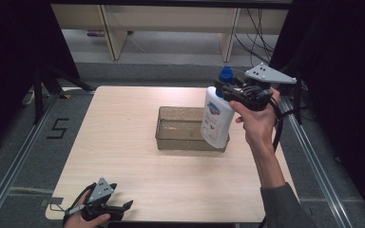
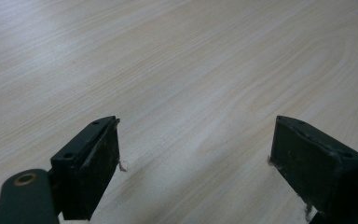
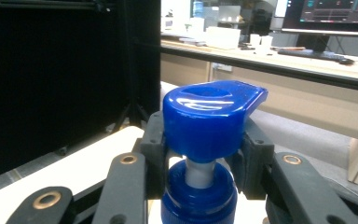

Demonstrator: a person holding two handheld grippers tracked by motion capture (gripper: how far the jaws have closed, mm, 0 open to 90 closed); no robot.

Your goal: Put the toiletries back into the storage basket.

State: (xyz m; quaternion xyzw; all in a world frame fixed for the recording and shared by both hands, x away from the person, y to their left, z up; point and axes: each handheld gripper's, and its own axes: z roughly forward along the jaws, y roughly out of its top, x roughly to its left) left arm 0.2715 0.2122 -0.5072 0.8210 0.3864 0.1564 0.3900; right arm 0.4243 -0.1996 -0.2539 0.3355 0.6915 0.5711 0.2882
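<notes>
Both grippers differ: right gripper clamps the pump bottle; left gripper gapes wide.

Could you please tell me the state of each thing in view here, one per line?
Pump bottle: lifted off the table, upright, hanging over the right end of the bin.
Blue pump head: clamped between the jaws, pressed down or not I cannot tell.
Clear bin: on the table, open-topped, looks empty.
Right hand-held gripper: shut on the pump bottle at its neck.
Left hand-held gripper: open, holding nothing, low over the table.
</notes>
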